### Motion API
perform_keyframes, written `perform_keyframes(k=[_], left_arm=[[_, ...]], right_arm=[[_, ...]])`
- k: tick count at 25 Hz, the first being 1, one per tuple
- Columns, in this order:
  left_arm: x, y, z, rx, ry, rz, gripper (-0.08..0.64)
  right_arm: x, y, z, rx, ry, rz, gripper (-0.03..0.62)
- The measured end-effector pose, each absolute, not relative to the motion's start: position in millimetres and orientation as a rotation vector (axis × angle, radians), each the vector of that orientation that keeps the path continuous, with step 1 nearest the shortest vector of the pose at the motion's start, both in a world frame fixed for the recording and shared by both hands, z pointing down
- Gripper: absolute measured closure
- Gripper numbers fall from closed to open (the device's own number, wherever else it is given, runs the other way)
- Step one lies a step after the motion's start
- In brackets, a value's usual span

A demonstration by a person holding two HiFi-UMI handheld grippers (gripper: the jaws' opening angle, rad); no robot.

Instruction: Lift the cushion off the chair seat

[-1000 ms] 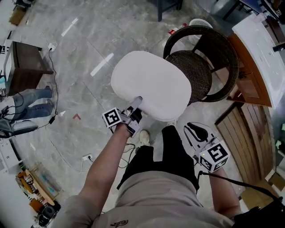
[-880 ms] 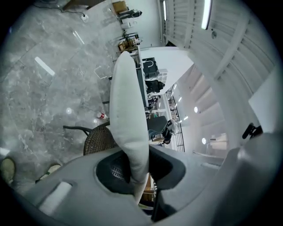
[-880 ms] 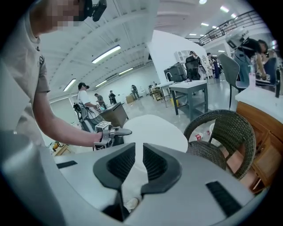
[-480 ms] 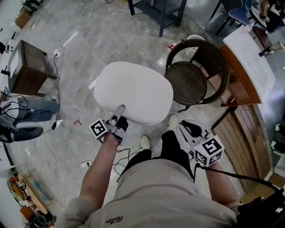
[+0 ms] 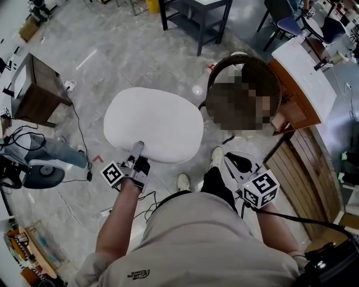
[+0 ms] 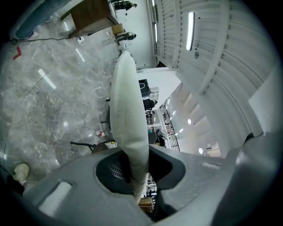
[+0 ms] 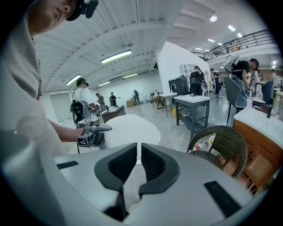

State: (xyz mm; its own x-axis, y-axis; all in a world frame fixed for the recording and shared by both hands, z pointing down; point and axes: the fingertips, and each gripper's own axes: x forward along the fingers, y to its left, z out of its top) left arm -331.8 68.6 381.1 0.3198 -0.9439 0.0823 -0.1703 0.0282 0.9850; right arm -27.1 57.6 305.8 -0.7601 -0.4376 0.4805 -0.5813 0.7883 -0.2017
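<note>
The white oval cushion hangs flat in the air to the left of the dark wicker chair, well clear of its seat. My left gripper is shut on the cushion's near edge. In the left gripper view the cushion runs edge-on out from between the jaws of that gripper. My right gripper is held by my right hip, away from both. Its jaws have just been closing; only a thin slit is left and nothing is between them. Beyond them I see the cushion and chair.
A dark metal table stands beyond the chair. A wooden cabinet is at the left, with a person's legs and cables on the floor near it. A white counter and wooden panelling line the right side.
The left gripper has carried the cushion leftwards, from partly over the chair seat to clear of it. The right gripper stays by my hip.
</note>
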Motion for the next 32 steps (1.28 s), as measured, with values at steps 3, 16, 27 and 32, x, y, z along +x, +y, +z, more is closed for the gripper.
perform_keyframes(k=[3, 16, 27, 32], left_arm=[[-337, 90, 376, 1.428, -1.096, -0.832, 0.491], [-339, 134, 366, 1.439, -1.070, -0.818, 0.491], [-343, 156, 369, 1.439, -1.065, -0.808, 0.491], [-341, 156, 370, 1.443, -1.056, -0.797, 0.491]], right_arm=[[-30, 72, 300, 0.784, -2.569, 0.462, 0.555], [-34, 108, 287, 0.824, -2.574, 0.432, 0.565], [-36, 125, 287, 0.839, -2.570, 0.409, 0.572], [-37, 127, 287, 0.849, -2.568, 0.410, 0.574]])
